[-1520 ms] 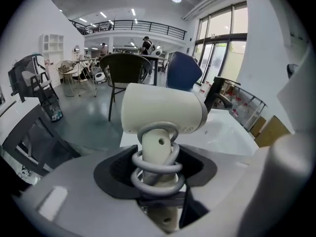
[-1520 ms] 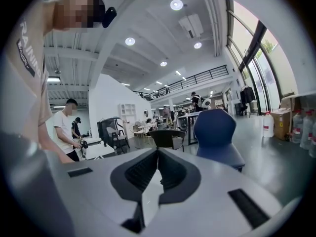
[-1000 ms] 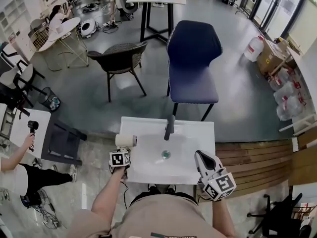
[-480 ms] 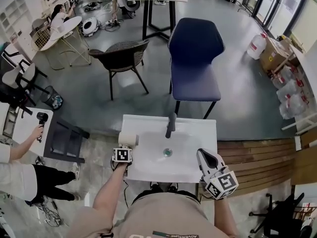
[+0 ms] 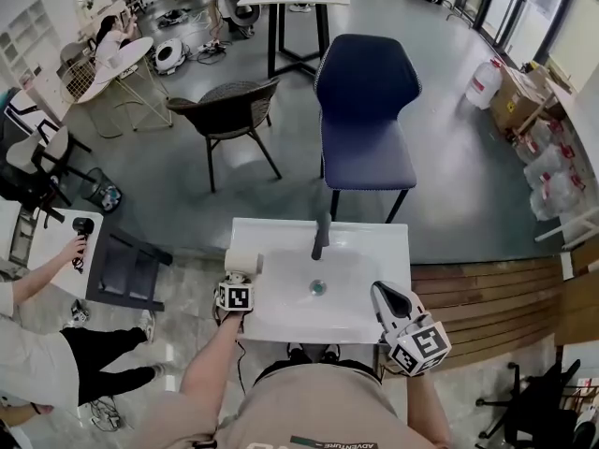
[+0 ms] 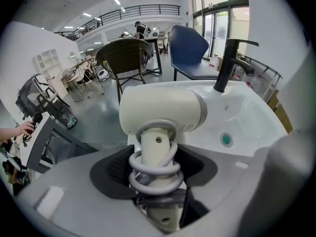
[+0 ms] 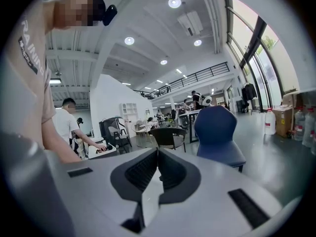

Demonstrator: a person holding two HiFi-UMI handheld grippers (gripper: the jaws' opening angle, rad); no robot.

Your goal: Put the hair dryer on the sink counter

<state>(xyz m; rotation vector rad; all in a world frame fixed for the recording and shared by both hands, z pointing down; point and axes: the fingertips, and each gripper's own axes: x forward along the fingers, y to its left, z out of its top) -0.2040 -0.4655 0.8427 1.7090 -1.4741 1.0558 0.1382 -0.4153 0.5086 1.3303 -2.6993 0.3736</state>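
The cream hair dryer (image 5: pixel 241 262) hangs over the left rim of the white sink counter (image 5: pixel 379 251), with its handle wrapped in a grey cord. My left gripper (image 5: pixel 237 279) is shut on that handle. In the left gripper view the hair dryer (image 6: pixel 163 110) stands upright between the jaws of the left gripper (image 6: pixel 156 179), barrel pointing right over the sink counter (image 6: pixel 256 107). Whether it touches the rim I cannot tell. My right gripper (image 5: pixel 386 297) hovers at the sink's near right corner. In its own view the right gripper (image 7: pixel 157 157) is shut on nothing.
A black faucet (image 5: pixel 321 237) stands at the back of the basin, with a drain (image 5: pixel 318 288) below it. A blue chair (image 5: pixel 365 110) and a dark wicker chair (image 5: pixel 229 110) stand beyond the sink. A person (image 5: pixel 37 344) stands at the left holding a small black object.
My left gripper keeps the hair dryer at the sink's left edge, barely moved. The right gripper stays put. The person at the left has shifted a little.
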